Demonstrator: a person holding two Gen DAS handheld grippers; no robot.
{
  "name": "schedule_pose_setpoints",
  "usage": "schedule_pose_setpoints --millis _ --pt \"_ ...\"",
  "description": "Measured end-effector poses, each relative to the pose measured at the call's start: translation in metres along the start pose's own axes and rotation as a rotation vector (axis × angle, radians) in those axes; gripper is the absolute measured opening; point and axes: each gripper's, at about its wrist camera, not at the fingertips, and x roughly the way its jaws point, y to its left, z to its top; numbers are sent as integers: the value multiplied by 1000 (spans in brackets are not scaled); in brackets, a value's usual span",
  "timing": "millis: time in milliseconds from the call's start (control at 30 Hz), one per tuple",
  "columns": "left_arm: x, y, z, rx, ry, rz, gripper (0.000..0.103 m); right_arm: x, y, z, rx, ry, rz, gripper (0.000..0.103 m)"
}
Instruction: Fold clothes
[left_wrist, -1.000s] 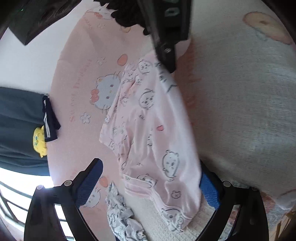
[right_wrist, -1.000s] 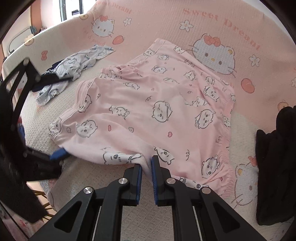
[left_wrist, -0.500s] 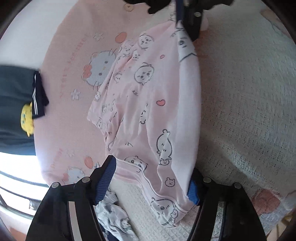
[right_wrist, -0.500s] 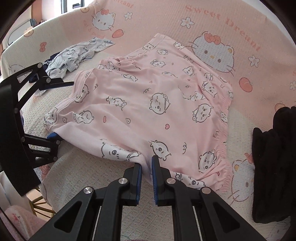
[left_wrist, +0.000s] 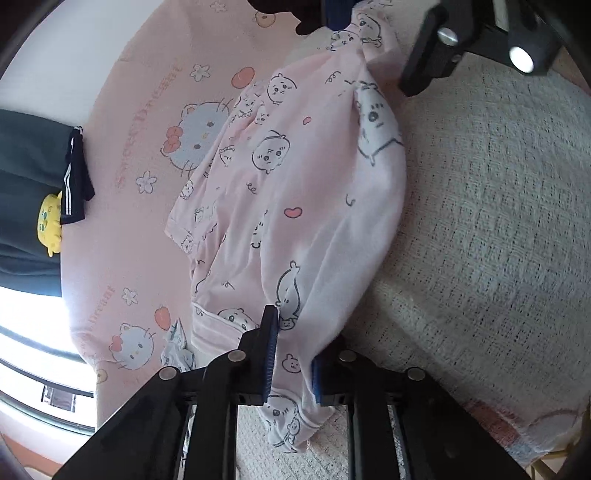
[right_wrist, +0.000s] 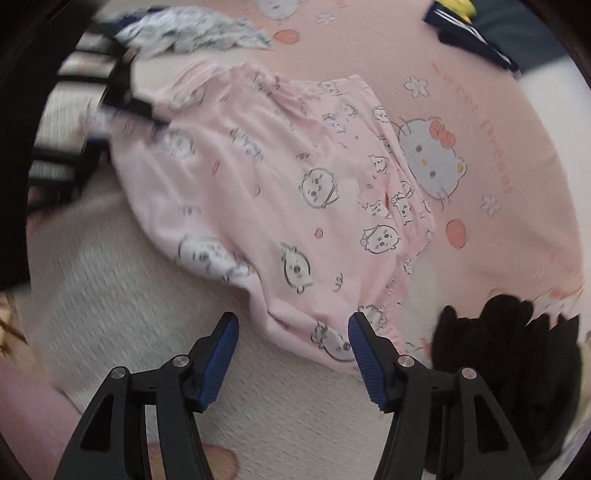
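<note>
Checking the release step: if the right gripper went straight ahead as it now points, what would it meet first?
Most likely the pink pajama top: its near hem lies between the open fingers of the right gripper. Blur makes depth uncertain.

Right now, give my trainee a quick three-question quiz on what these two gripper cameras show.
1. True or false: the right gripper is clamped shut on the pink garment.
2. What does the left gripper have between its blue pads? A) the black clothes B) the pink garment's hem C) nothing
3. Fill in: in the right wrist view, the pile of black clothes lies to the ____ of the pink garment.

Key: 1 false, its jaws stand wide open. 2 B. 3 right.
</note>
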Motion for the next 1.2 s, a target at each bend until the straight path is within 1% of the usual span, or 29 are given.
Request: schedule_pose_setpoints --millis 67,100,133,167,233,300,333,367,433,500,567,667,733,800,867,900,967,1000,1100,1200 --pt "3 14 0 -65 25 -36 13 0 6 -5 -58 0 -54 69" --pt "5 22 0 -98 38 -54 13 0 7 -7 -82 -7 -84 74" --pt "7 29 0 -131 51 -72 13 -1 9 -8 -106 -11 -115 78" --pt "8 36 0 -164 64 -90 15 1 10 -8 -129 -4 -149 80" --pt "11 51 0 -230 89 -126 16 5 13 -9 -184 5 -201 80" --pt "15 65 -1 -296 115 -163 16 6 14 -11 -237 1 -226 80" --pt "18 76 -2 -340 119 -192 16 7 14 -12 -261 3 -239 80" --pt "20 83 -4 -373 121 -208 16 10 13 -13 -280 21 -261 80" --pt "20 89 -5 -386 133 -202 16 16 10 -16 -314 59 -280 80" --pt "21 94 -7 -394 135 -200 16 17 6 -19 -327 53 -261 80" --pt "20 95 -9 -397 130 -204 16 22 2 -21 -356 68 -274 80" --pt "18 85 -6 -379 135 -203 16 31 -2 -24 -410 104 -318 80" --pt "17 81 -4 -360 131 -194 16 40 -7 -24 -420 144 -338 80" --pt "15 79 -3 -338 130 -188 16 42 -12 -23 -418 144 -320 80" --pt "13 77 -2 -318 129 -182 16 42 -13 -25 -450 142 -319 80" --pt "17 79 -1 -323 130 -187 16 44 -12 -27 -480 160 -327 80" --pt "20 83 -2 -354 144 -212 16 45 -11 -35 -549 172 -339 80" --pt "23 86 -3 -375 156 -238 16 44 -9 -39 -579 172 -342 80" --pt "30 94 -6 -437 185 -293 17 43 -8 -45 -623 145 -346 80" --pt "38 101 -6 -491 209 -344 16 48 -8 -42 -627 131 -358 80"
